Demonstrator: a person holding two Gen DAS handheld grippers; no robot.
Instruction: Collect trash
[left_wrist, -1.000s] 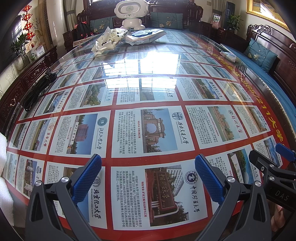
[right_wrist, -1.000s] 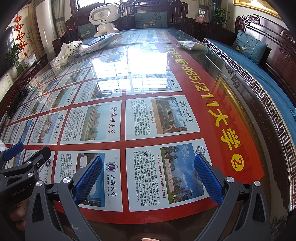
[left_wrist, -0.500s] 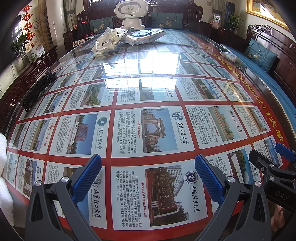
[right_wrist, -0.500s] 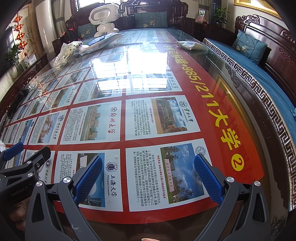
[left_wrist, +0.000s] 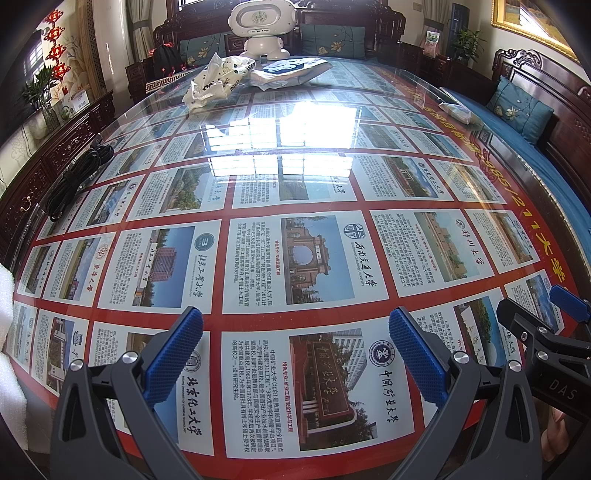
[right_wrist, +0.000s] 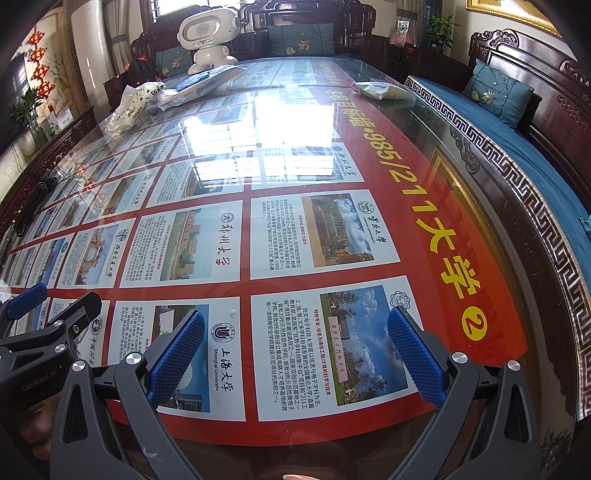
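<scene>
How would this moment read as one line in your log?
left gripper open, empty | right gripper open, empty | crumpled white bag far end of table, untouched

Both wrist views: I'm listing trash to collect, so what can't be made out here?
- Crumpled bag, left view: contents hidden by its folds.
- Packet, right view: label too small.
- White foam, left view: cut off by the edge.
- Flat wrapper: far end hidden behind the toy robot.
</scene>
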